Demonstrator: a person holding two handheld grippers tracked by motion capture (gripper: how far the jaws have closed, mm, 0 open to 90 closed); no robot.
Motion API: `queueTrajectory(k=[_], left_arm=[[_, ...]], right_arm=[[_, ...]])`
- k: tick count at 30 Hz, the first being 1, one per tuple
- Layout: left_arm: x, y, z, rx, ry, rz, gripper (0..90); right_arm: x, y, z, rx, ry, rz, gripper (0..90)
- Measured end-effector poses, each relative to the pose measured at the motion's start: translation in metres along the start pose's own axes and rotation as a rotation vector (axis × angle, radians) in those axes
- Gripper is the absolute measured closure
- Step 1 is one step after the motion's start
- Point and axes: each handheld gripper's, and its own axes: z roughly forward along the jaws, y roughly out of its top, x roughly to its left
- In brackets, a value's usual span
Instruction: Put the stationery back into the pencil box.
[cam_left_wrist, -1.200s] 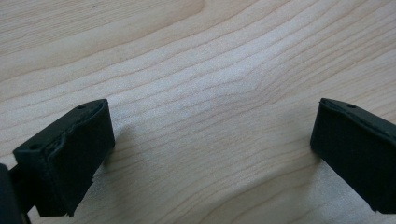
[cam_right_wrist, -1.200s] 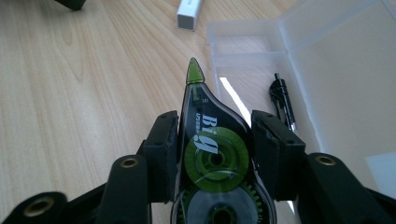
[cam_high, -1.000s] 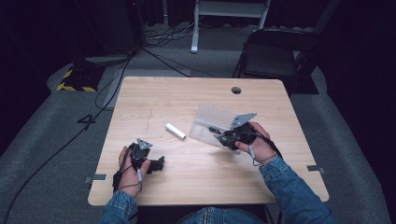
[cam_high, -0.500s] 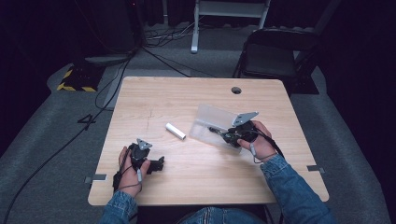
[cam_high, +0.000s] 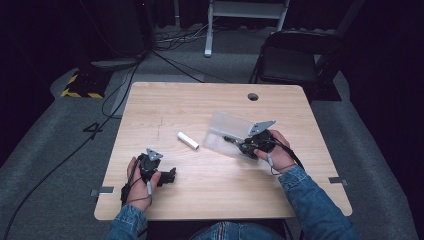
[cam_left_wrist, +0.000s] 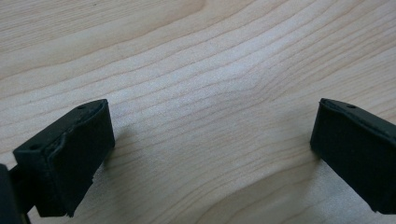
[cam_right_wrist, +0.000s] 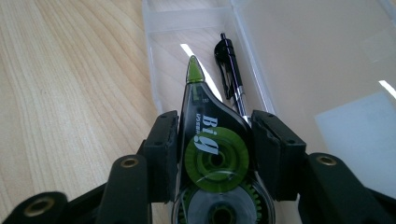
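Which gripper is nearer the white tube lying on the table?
Left, narrowly. The left gripper sits below and left of the white tube; the right gripper, gripping a correction tape dispenser, is off to its right.

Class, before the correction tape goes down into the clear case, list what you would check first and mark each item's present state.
1. Right gripper shut on the correction tape: ok.
2. Tape tip aimed into the clear case: ok.
3. Case open: ok.
4. Black pen already inside, clear of the landing spot: cannot tell.
5. Left gripper open, nothing between its jaws, away from the case: ok.
6. White tube on the table, apart from the case: ok.
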Motion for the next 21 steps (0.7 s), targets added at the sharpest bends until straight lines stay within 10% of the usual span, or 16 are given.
queueTrajectory(k=[21], left_arm=[[-0.0001, -0.0002, -0.0003, 0.001, 0.002, 0.000, 0.1]], right_arm=[[0.0010, -0.0028, 0.0075, 0.031, 0.022, 0.000, 53.0]])
